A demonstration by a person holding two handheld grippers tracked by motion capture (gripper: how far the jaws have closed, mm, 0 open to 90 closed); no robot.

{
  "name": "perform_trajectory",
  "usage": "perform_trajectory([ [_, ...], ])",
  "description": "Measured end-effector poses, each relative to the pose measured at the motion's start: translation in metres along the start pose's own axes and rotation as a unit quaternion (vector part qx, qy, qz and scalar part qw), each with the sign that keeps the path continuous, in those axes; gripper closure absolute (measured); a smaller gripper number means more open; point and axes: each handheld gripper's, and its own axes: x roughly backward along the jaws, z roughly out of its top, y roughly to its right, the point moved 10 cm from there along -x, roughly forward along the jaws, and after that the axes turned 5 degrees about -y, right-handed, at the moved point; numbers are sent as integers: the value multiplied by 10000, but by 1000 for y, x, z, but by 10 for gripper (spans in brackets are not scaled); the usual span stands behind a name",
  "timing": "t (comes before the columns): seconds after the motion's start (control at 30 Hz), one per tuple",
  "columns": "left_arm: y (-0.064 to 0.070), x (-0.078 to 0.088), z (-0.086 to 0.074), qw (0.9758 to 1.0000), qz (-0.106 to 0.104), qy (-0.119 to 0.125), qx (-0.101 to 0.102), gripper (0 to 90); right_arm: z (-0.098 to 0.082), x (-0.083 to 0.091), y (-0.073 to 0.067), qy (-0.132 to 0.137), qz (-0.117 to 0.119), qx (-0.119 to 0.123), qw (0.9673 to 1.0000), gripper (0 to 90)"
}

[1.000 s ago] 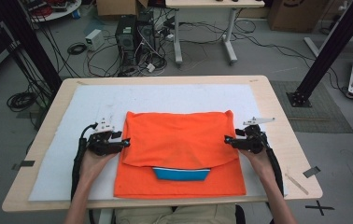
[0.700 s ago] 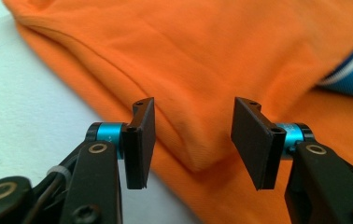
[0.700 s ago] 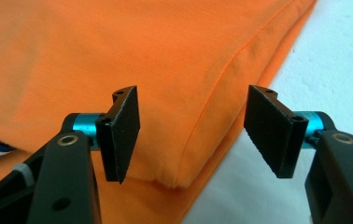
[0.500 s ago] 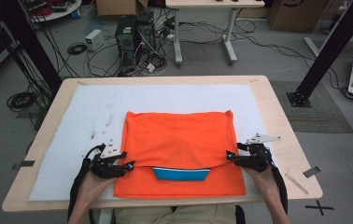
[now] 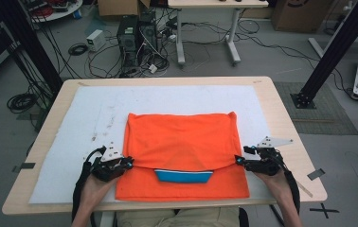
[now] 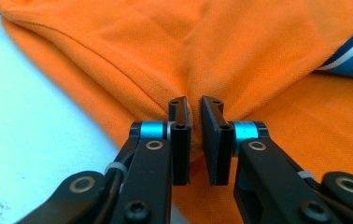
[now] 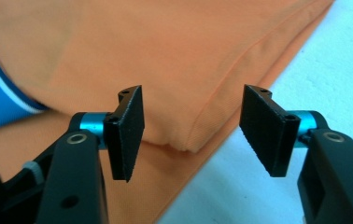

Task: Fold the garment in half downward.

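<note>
Left hand-held gripper just closed, pinching orange shirt; right hand-held gripper agape.

Grey floor – tangled cables, computer tower, second desk.

Matt knit cloth on a pale mat

The orange shirt is matt, finely ribbed knit cloth with a smoother blue collar; beneath the shirt lies a white, slightly scuffed mat on a pale wooden table; beside the shirt, black pads look grainy and rough.
</note>
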Motion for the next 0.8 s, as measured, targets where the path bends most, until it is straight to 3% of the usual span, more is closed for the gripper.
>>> perform_trajectory([
  [0.1, 0, 1, 1, 9999, -69, 52, 69, 822, -3, -5, -7, -185, -40, 257, 9995, 486],
  [0.23, -2, 3, 2, 9998, -98, 128, 99, 821, -9, -14, -9, -589, -376, 567, 9959, 627],
  [0.4, -1, 2, 0, 9998, -117, 135, 117, 822, -8, -12, -10, -536, -480, 636, 9954, 824],
  [0.63, 0, 18, 5, 9989, -246, 362, 144, 827, -6, 1, -14, -435, -393, 581, 9966, 853],
  [0.8, 6, 27, 1, 9987, -308, 387, 105, 828, -9, 15, -22, -296, -150, 522, 9981, 854],
])
